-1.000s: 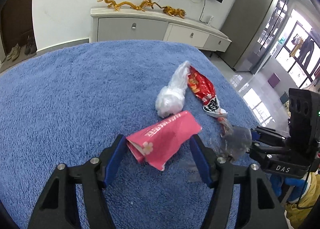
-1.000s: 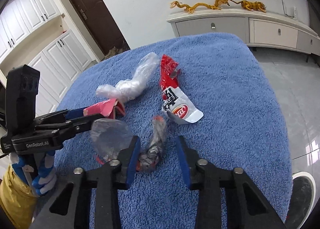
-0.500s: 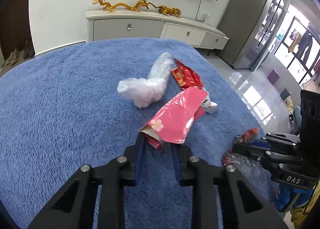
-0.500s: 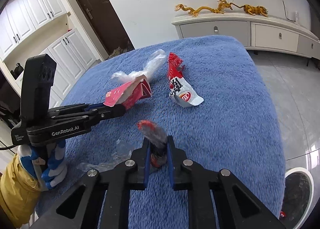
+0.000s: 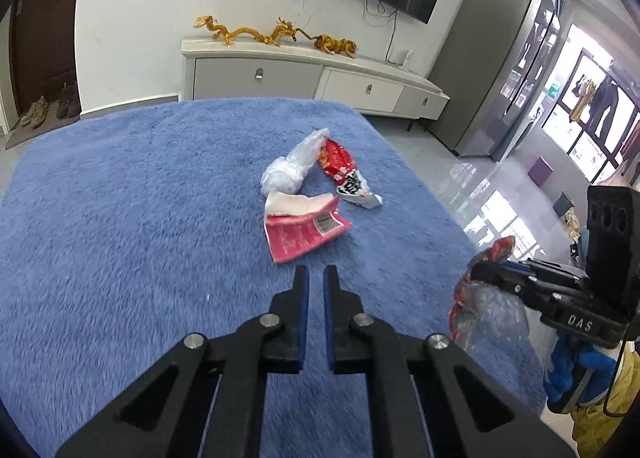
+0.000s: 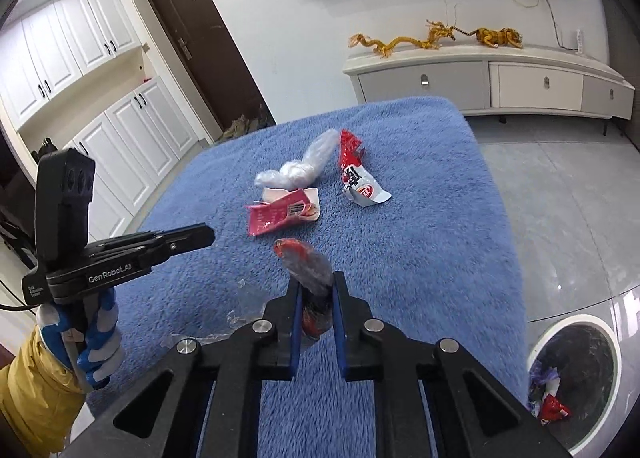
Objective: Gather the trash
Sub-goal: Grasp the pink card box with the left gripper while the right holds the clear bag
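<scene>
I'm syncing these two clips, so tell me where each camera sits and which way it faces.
Left wrist: on the left gripper, facing across the blue blanket toward the TV cabinet; its nearly shut, empty jaws show, right gripper at right.
Right wrist: on the right gripper, facing likewise; jaws clamp a crumpled wrapper, left gripper at left.
Shared: pink packet, red snack bag.

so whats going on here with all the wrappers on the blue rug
A person with a gripper in each hand is collecting trash off a blue rug. The right gripper is shut on a crumpled red and clear wrapper, lifted above the rug. The left gripper is nearly closed but holds nothing; the pink packet lies on the rug just ahead of it. A white plastic bag and a red snack bag also lie there. A bin with trash inside stands on the floor by the rug.
</scene>
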A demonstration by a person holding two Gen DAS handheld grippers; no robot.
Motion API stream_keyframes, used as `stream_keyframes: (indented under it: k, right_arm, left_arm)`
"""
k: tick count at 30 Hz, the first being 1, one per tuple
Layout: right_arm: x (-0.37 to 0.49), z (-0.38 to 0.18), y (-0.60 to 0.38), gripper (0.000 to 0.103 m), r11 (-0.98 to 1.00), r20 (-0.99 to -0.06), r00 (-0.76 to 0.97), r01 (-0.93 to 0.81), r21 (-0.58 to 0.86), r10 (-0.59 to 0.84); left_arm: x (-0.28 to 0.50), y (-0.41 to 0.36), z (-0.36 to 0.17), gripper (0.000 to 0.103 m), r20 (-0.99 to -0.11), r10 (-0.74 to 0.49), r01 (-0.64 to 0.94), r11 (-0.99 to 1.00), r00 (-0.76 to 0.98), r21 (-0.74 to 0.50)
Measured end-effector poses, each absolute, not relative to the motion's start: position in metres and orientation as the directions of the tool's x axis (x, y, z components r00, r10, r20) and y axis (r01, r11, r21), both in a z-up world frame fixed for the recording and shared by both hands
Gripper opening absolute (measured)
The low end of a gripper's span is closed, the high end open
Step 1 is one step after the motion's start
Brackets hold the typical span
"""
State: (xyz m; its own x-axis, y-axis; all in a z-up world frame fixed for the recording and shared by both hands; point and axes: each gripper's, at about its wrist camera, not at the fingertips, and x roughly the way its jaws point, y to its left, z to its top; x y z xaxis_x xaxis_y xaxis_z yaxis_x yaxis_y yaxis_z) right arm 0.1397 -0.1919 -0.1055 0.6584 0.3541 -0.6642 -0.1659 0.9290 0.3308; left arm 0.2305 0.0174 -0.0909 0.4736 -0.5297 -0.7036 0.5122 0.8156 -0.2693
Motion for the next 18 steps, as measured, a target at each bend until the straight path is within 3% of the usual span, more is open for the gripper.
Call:
stream_keyframes:
  k: [4,5,8,18]
  right_arm:
    - [0.122,-0.096,-0.199,0.013,0.929,-0.650,0.674,-0.161,0.333,0.350]
    - [0.119,-0.095,-0.201,0.013,0.929,-0.647,0.678,-0.158,0.335,0.349]
    - [0.113,-0.094,-0.209,0.013,0.927,-0.642,0.684,-0.148,0.344,0.347]
    - [0.120,-0.114,-0.233,0.013,0.922,-0.654,0.675,-0.107,0.371,0.342]
  left_arm:
    - [0.226,0.019,-0.079,0.009,-0.710,-0.521,0.504,0.821,0.473,-0.266]
    - [0.226,0.018,-0.077,0.016,-0.711,-0.523,0.503,0.821,0.471,-0.271]
    - [0.225,0.015,-0.074,0.061,-0.706,-0.510,0.496,0.830,0.491,-0.255]
    - [0.266,-0.032,-0.100,0.064,-0.733,-0.450,0.425,0.873,0.510,-0.240]
